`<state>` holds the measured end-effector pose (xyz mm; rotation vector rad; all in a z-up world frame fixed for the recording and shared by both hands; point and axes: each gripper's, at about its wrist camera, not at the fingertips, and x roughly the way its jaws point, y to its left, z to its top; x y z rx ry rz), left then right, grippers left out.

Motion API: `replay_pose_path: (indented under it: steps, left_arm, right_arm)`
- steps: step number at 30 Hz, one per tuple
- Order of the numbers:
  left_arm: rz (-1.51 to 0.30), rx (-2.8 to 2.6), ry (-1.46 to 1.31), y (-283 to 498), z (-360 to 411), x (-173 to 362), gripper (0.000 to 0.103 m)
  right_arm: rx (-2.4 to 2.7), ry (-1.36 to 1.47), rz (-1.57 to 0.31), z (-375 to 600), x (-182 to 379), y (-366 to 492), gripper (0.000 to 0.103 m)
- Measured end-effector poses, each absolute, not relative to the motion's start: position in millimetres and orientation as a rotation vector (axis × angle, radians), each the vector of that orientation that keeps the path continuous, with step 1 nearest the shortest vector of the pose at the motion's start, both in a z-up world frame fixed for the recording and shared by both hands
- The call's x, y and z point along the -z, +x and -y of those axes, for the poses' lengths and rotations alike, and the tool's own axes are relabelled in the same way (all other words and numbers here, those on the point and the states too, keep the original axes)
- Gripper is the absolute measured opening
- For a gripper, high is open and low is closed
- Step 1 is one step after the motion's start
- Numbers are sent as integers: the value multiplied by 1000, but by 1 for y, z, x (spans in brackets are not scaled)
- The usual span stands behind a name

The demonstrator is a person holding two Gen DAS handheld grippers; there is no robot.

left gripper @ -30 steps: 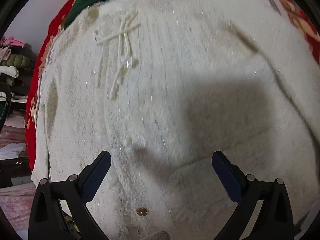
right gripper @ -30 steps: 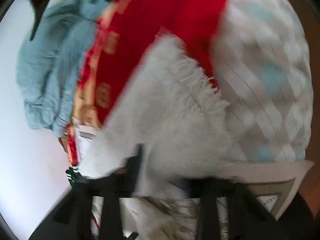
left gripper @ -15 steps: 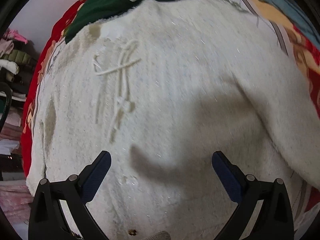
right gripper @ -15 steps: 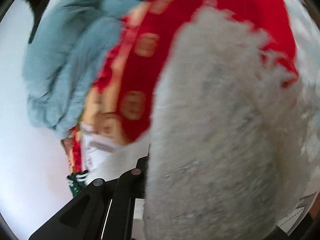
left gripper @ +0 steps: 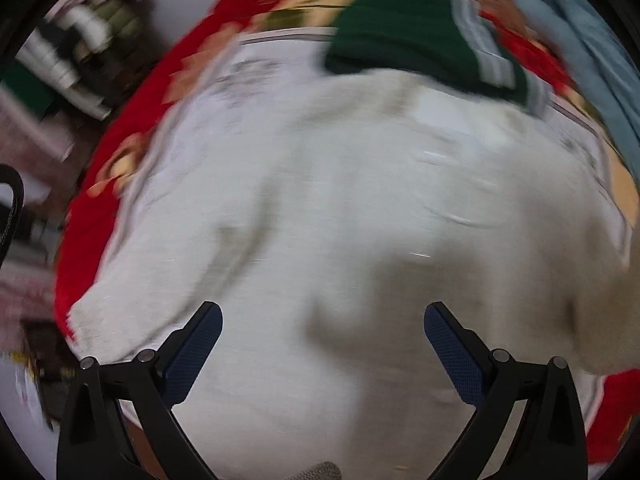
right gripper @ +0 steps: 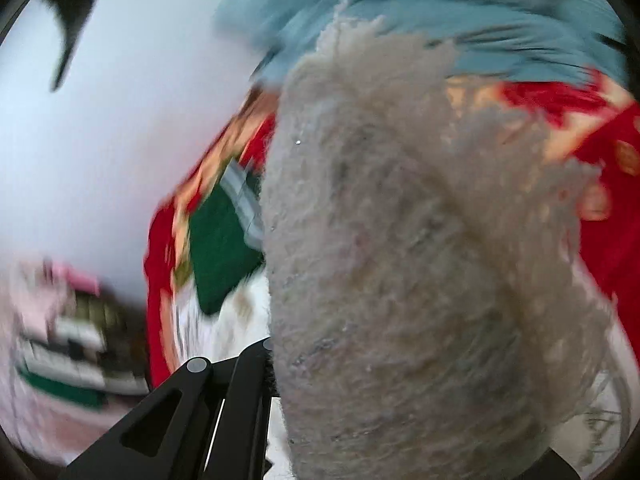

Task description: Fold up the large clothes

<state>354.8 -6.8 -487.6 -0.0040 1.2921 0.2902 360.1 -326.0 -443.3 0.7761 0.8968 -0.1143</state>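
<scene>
Fingers of the left gripper (left gripper: 322, 344) stand apart over the white sweater (left gripper: 360, 220) spread on the bed; the right gripper (right gripper: 280, 380) seems clamped on its fuzzy edge. Soft, bulky, floppy knit: best gripped at hems.

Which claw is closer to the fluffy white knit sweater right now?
Right. The right claw has the fluffy white knit sweater bunched against it, filling its view, apparently gripped. The left claw is open above the spread sweater, with nothing between its fingers.
</scene>
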Motion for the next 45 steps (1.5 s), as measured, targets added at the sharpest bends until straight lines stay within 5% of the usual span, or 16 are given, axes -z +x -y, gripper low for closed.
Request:
replay_pose_path:
  steps: [8,10,12,13,20,26,31,34,35,42,45]
  left_arm:
    - [-1364,-584,-74,313,-153,522,103]
    - [-1398,-625,-120,295,-182,533,103]
    - [-1424,-644,-178,277,-206,541,103]
    - [-1432,-649,-213,267,-217,542,103]
    - [-1420,-655,-733,196,-285,565,103]
    - [-1250,-720,-1122,178,-338,610,101]
    - [-1114,-821,-1060,200,-365,618,80]
    - [-1070,-870,-939,222,-377,613,39]
    - [-1055,-870,-917,228,-382,610,16]
    - [-932,-797,-707,274,-396,546,10]
    - [-874,-736,-573,287,-383,507,10]
  right_arm:
    - [-112,285,-1314,71,560,456,11]
    - [-147,177,-1394,31,591,463,26]
    - [-200,161,-1388,12,596,454,64]
    - [-243,187,-1363,7,588,448,68]
    - [-306,314,-1281,32,523,402,69]
    - [-182,333,-1410,86,545,394,69]
    - [-134,352,-1436,100,571,385,69]
    - [-115,362,-1443,94,578,382,69]
    - [-108,364,-1448,89,581,383,69]
    - [-128,451,-1441,56,583,394,67]
    - [-194,563,-1442,40,600,406,39]
